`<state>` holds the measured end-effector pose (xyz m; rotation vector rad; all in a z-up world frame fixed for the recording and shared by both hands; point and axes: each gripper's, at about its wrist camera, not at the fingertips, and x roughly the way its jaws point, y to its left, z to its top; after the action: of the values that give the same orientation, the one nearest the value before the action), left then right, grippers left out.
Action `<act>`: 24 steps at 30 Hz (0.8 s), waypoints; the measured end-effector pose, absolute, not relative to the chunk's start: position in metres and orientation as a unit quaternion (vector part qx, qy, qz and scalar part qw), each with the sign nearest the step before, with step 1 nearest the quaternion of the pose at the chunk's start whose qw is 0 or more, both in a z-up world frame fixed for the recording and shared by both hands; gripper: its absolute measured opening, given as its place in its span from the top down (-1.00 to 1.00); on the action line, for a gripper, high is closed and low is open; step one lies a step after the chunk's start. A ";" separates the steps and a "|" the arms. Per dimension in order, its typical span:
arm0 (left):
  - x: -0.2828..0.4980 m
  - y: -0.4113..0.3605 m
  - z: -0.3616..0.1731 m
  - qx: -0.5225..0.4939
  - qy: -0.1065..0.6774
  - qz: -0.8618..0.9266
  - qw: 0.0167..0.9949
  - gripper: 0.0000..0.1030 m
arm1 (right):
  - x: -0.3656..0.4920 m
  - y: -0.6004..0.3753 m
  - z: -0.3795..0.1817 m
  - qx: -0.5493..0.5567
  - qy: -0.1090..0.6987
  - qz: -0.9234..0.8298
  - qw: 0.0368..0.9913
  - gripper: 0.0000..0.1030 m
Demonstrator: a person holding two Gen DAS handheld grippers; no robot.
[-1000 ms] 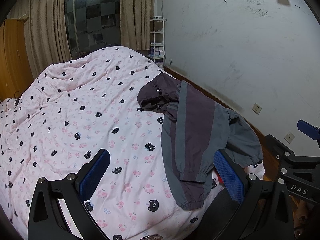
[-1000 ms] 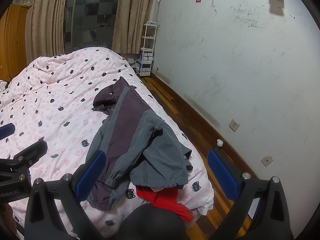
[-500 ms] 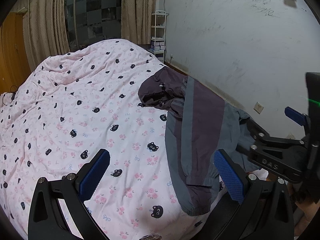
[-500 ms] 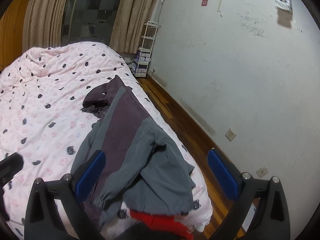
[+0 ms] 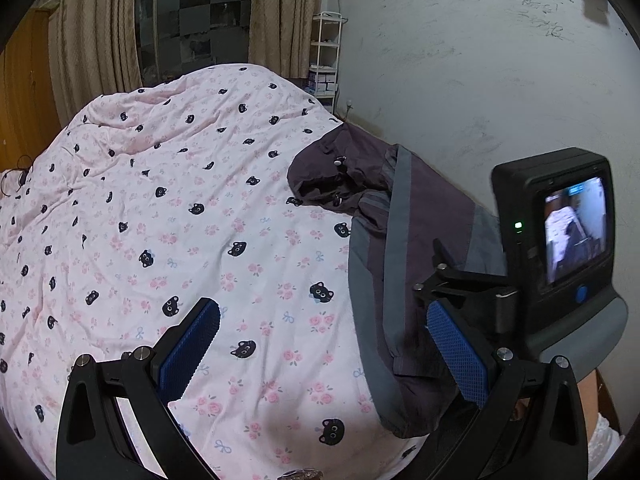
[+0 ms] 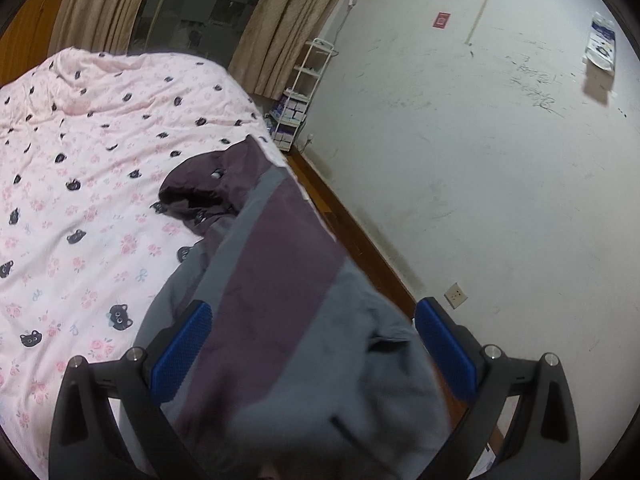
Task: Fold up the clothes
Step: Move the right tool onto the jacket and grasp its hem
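Observation:
A purple and grey hooded jacket [image 5: 404, 240] lies crumpled along the right edge of the bed, hood toward the far end. My left gripper [image 5: 324, 356] hovers open over the pink quilt [image 5: 180, 208], just left of the jacket's hem. In the right wrist view the jacket [image 6: 280, 280] fills the near middle, its grey sleeve bunched low between the fingers. My right gripper [image 6: 314, 356] is open, right above that sleeve, touching nothing I can see. The right gripper's body with its lit screen [image 5: 560, 248] shows at the right of the left wrist view.
The bed's right edge drops to a wooden floor strip [image 6: 360, 240] along a scuffed white wall [image 6: 500, 160]. A white shelf rack [image 6: 298, 96] stands by the curtains [image 5: 280, 16] at the far end. A wall socket [image 6: 456, 295] sits low on the wall.
Both grippers have moved forward and down toward the jacket. The right gripper now sits close over the grey sleeve, and its body has come into the left wrist view. The red cloth has left view.

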<state>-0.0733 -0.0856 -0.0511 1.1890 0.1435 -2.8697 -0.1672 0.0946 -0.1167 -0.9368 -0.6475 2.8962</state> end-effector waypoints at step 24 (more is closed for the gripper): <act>-0.059 -0.125 -0.056 0.383 0.077 -0.920 0.035 -0.99 | -0.211 -0.011 -0.204 -0.314 -0.316 0.889 0.102 -0.98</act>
<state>-0.0588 -0.1248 -0.0562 1.1773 0.2357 -2.8277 -0.2112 -0.0109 -0.2039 -0.9276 -0.9326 2.6263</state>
